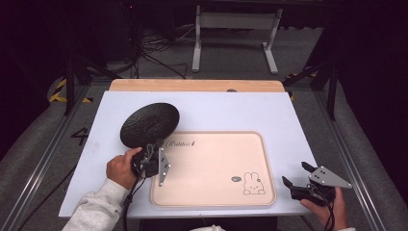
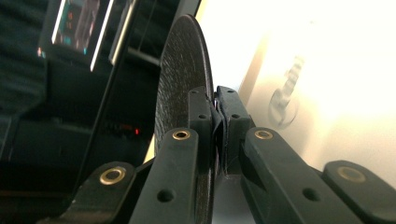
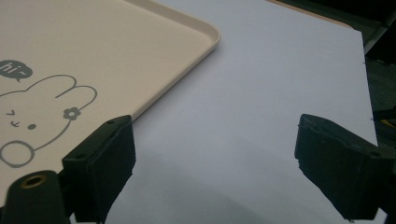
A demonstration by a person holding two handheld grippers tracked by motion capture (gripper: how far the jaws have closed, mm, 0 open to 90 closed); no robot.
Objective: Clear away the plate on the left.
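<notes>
I see my left gripper [image 1: 153, 155] pinching the near rim of the black plate [image 1: 149, 123], tilted above the tray's [image 1: 269, 159] far-left corner — my right gripper [image 1: 297, 178] rests spread at the table's [image 1: 231, 110] near-right edge.

Left hand [image 1: 121, 168], sleeve reaching in from the lower left, is gripping the left gripper [image 1: 153, 153], whose jaws are pinching closed on the rim of a black plate [image 1: 149, 124], holding it tilted on edge. Right hand [image 1: 327, 207] is holding the right gripper [image 1: 296, 175] low at the table's near right corner, jaws standing wide apart, gripping nothing.
</notes>
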